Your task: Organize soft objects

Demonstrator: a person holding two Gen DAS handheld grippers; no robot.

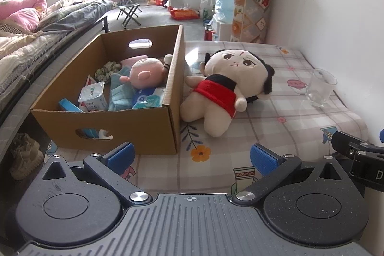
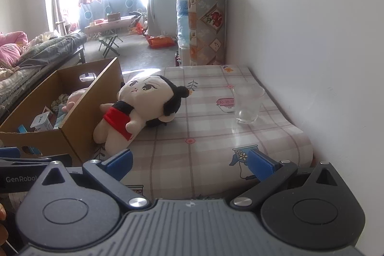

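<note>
Cardboard box (image 1: 134, 133) sat on the checked tablecloth (image 1: 288, 131), already holding a pink plush (image 1: 146, 72) and cloths. Big plush doll (image 1: 228, 85) lay outside, touching the box's right wall. Glass cup (image 2: 247, 103) stood well apart. Your left gripper (image 1: 192, 157) and right gripper (image 2: 189, 160) were both spread wide, holding nothing. Likely next: reach forward, pinch the doll's body, lift it into the box.

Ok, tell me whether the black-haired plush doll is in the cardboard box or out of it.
Out. The black-haired plush doll lies on its back on the patterned tablecloth, pressed against the outside wall of the cardboard box.
</note>
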